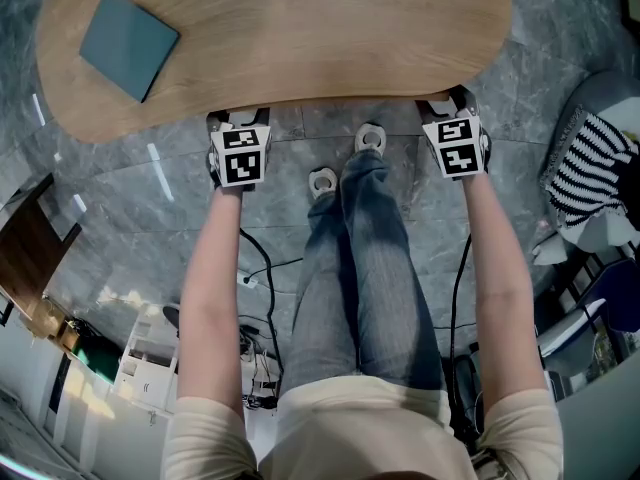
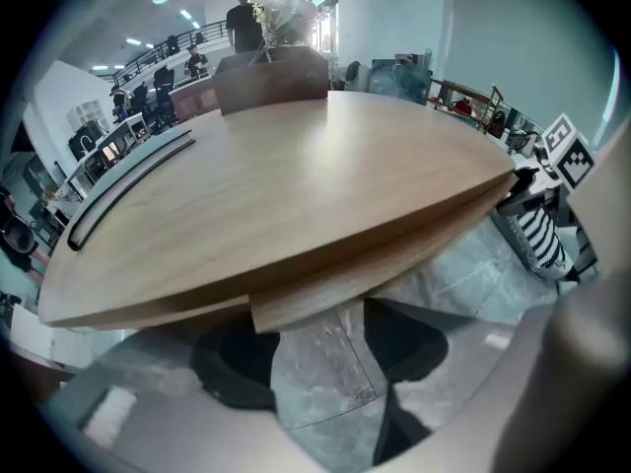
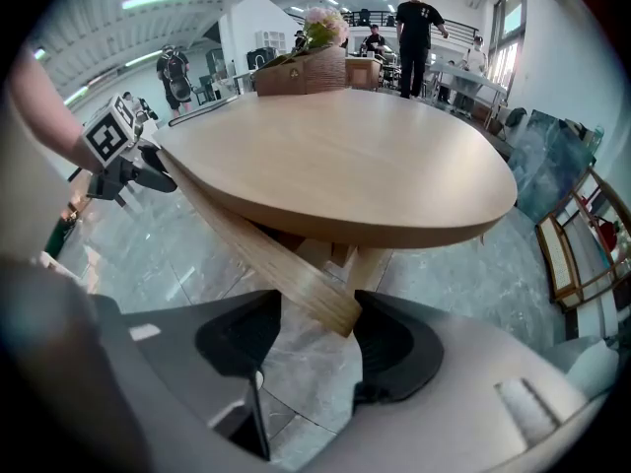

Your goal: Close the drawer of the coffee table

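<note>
The oval wooden coffee table (image 1: 300,28) fills the top of the head view. Its drawer front (image 2: 394,264) is a wooden strip that juts out a little below the tabletop's near edge. My left gripper (image 1: 238,128) is at that edge on the left. Its jaws (image 2: 315,358) stand open astride the strip's left end, and the pads (image 2: 232,372) do not press on it. My right gripper (image 1: 455,108) is at the edge on the right. It (image 3: 315,343) is open too, with the drawer front's (image 3: 256,249) right end between its pads.
A teal book (image 1: 128,44) lies on the tabletop's far left. The person's feet (image 1: 323,181) stand on the grey marble floor between the grippers. A striped cloth (image 1: 585,168) lies at the right and cables trail behind. A wooden box with flowers (image 3: 306,67) stands on the table's far side.
</note>
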Tool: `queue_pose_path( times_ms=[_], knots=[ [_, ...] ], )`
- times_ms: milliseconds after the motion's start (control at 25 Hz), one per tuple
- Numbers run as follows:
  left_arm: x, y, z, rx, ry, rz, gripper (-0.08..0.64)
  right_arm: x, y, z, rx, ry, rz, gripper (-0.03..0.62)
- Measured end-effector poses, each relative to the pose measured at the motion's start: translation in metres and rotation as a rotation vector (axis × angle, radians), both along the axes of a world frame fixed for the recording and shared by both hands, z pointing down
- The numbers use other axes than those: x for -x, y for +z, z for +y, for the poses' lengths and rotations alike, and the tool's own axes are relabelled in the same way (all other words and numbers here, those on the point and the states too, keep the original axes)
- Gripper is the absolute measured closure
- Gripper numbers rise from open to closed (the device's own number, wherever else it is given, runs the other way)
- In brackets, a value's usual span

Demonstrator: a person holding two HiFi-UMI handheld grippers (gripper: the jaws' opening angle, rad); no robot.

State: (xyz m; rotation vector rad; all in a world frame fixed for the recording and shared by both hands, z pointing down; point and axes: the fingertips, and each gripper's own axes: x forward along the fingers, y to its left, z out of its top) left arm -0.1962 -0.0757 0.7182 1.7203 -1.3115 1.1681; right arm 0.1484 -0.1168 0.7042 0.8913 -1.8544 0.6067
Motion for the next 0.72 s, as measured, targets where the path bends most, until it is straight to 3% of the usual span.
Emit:
queue_pose_path(
  times_ms=[400,720],
  knots=[
    [0.002,-0.005,-0.018,-0.026,-0.121,0.031,0.295,0.003,0.0,-0.016,-0.003,0.004,-0.007,0.36],
    [0.002,-0.006,-0.018,-0.04,-0.11,0.009,0.295,0.002,-0.001,-0.015,-0.014,0.012,-0.01,0.357]
  ],
)
